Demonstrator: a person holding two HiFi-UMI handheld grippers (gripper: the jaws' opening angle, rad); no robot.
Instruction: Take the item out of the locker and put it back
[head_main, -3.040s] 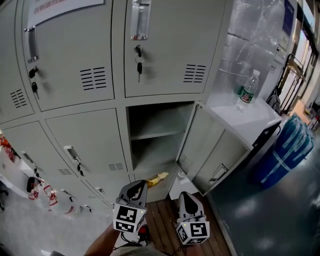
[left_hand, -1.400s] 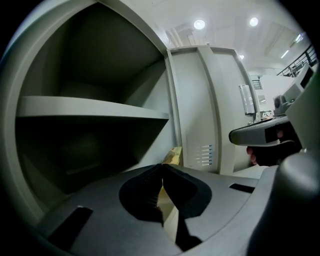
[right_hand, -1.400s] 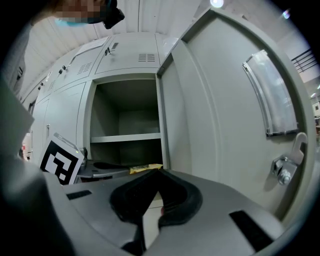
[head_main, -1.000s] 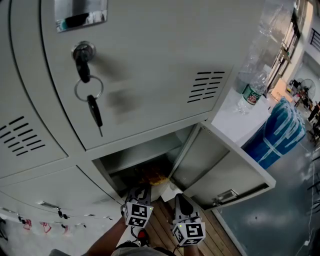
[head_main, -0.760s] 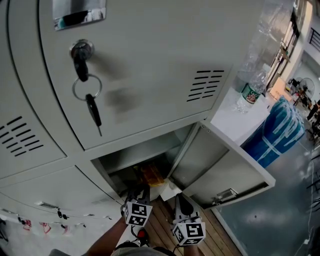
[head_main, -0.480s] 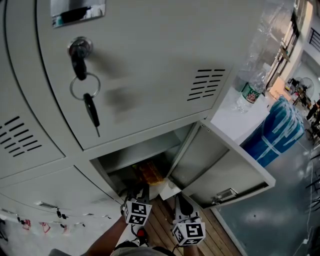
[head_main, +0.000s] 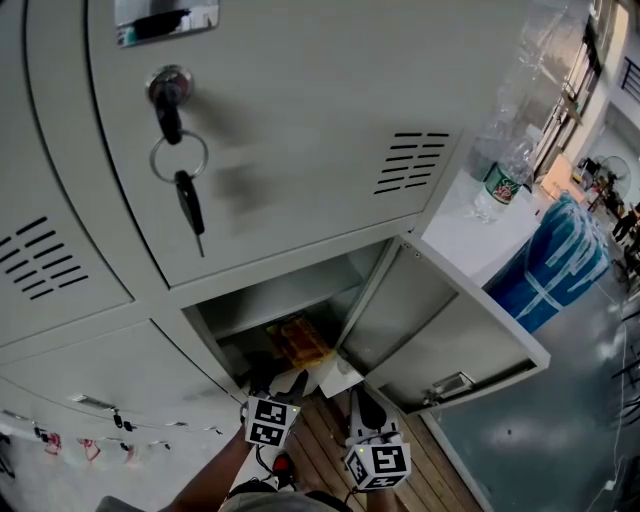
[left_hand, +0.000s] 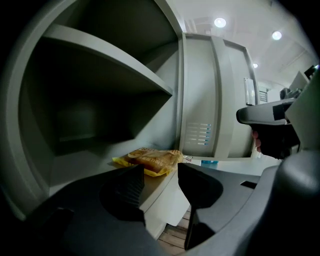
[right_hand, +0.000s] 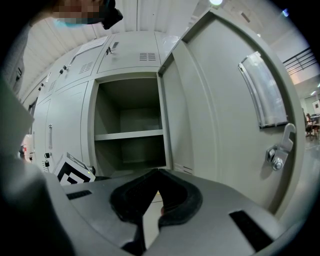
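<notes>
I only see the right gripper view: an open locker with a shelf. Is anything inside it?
Observer: Yes. The left gripper view shows a yellow snack packet lying in the lower compartment, near its front edge.
Visitor: Is it being held?
Observer: No. The left hand-held gripper has just been opening. Its jaws stand apart, and the packet lies beyond their tips, not pinched.
Visitor: What's past the open door?
Observer: The head view shows a water bottle standing on a white surface.
</notes>
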